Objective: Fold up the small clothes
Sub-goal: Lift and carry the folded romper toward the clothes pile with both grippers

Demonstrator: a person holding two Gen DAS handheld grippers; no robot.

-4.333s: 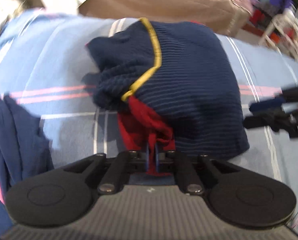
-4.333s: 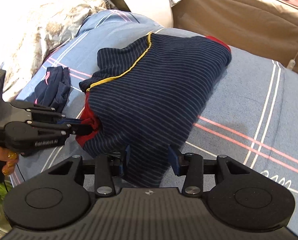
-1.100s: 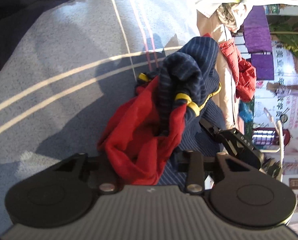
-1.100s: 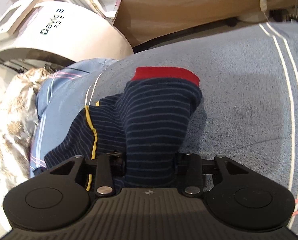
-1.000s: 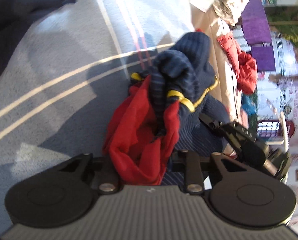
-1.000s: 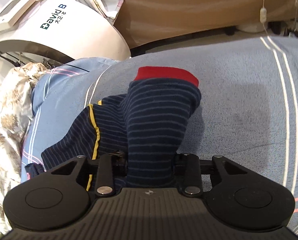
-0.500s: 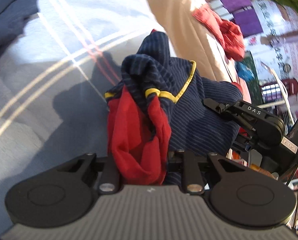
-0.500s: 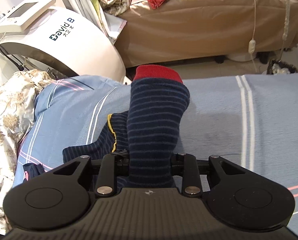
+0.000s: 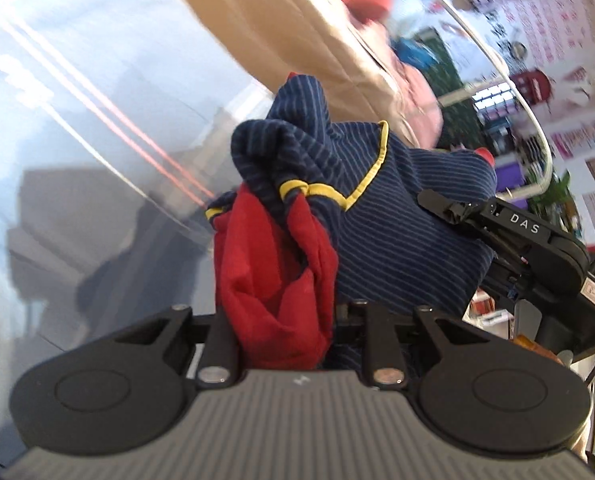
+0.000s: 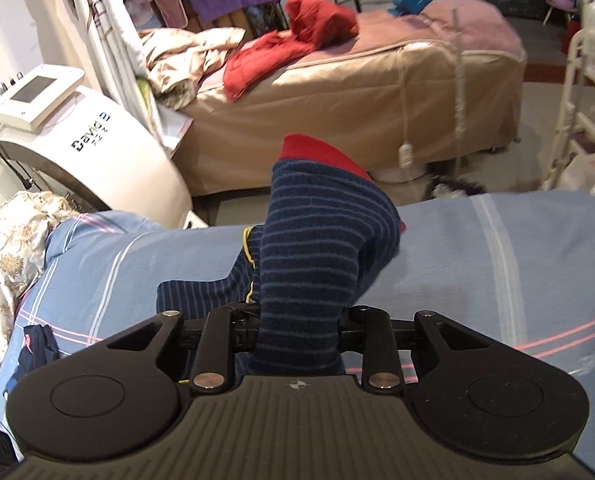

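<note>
Here the left gripper (image 9: 285, 320) is clamped on the red part of the striped garment (image 9: 377, 216); the right gripper (image 10: 297, 328) is closing, with a navy striped sleeve between its jaws; the garment hangs lifted between them above the bed (image 10: 497, 264). The step looks like lifting and spreading it; next it wants laying flat. The blue sheet offers open room; a small dark garment (image 10: 37, 344) lies near its left edge.

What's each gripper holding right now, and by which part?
Both hold the same striped navy garment. Left gripper pinches its red part. Right gripper, jaws closing, grips bunched navy striped fabric below the red cuff.
</note>
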